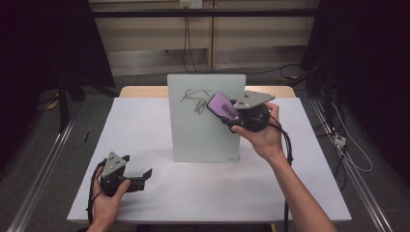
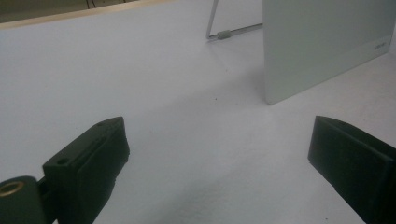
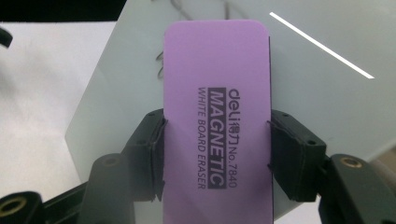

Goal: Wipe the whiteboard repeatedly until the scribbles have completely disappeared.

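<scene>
A small whiteboard (image 1: 203,121) stands upright at the middle of the table, with black scribbles (image 1: 196,99) near its top. My right gripper (image 1: 231,112) is shut on a purple whiteboard eraser (image 1: 222,106), held in front of the board's upper right part, just right of the scribbles. In the right gripper view the eraser (image 3: 217,116) sits between both pads, with the board (image 3: 317,93) and scribbles (image 3: 161,58) behind it. My left gripper (image 1: 140,175) rests open on the table at the front left, holding nothing. In its own view the wide-apart jaws face the board's lower corner (image 2: 327,46).
The white table (image 1: 145,125) has free room on both sides of the board. The board's wire stand (image 2: 224,33) sits behind it. Cables trail from both grippers. Dark curtains and floor rails flank the table.
</scene>
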`<state>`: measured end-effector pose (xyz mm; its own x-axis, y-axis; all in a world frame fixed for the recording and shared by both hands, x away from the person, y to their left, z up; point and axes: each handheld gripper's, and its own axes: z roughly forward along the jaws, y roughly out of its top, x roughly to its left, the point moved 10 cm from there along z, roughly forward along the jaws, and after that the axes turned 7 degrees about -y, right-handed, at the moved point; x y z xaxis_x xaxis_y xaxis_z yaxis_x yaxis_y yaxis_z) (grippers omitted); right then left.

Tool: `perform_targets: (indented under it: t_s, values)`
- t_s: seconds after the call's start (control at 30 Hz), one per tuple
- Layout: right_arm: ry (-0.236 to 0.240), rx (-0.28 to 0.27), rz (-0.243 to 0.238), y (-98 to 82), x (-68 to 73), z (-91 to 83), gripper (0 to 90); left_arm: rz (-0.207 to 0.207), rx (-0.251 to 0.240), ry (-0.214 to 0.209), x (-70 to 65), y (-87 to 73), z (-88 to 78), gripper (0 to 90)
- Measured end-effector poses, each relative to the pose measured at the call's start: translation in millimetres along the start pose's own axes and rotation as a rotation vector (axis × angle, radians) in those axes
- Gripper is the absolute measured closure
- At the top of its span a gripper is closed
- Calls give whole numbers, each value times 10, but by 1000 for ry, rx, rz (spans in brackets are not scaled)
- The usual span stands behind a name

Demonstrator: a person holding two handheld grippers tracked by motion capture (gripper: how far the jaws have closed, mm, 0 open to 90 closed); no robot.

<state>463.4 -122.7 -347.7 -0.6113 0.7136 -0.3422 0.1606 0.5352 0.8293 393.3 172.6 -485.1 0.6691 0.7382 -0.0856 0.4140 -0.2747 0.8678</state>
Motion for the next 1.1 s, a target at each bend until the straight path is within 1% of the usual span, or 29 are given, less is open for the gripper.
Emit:
perform_targets:
  t_s: [0.1, 0.17, 0.2, 0.3, 0.47, 0.63, 0.77, 0.83, 0.93, 1.1]
  values:
    - [-8, 1, -5, -10, 18, 20, 420, 0, 0, 0, -1, 0, -2, 48]
    - [3, 2, -2, -41, 67, 42, 420, 2, 3, 0, 0, -4, -1, 48]
    - [10, 3, 0, -61, 103, 59, 420, 3, 4, 0, -1, -4, 0, 48]
    - [32, 19, -18, -131, 232, 118, 420, 9, 7, -2, -10, -5, 4, 48]
    - [75, 40, -41, -212, 446, 224, 420, 3, 5, -3, -15, -2, 18, 48]
    - [110, 52, -52, -242, 605, 311, 420, 1, 5, -4, -16, -4, 21, 48]
    - [136, 58, -55, -249, 709, 373, 420, 9, 11, -5, -16, -8, 15, 48]
    - [144, 58, -59, -241, 748, 398, 420, 9, 10, -5, -14, -7, 14, 48]
    - [151, 58, -57, -220, 764, 415, 420, 11, 9, -2, -4, -5, 9, 48]
    - [150, 46, -51, -150, 740, 419, 419, 9, 8, -4, 0, -3, 8, 48]
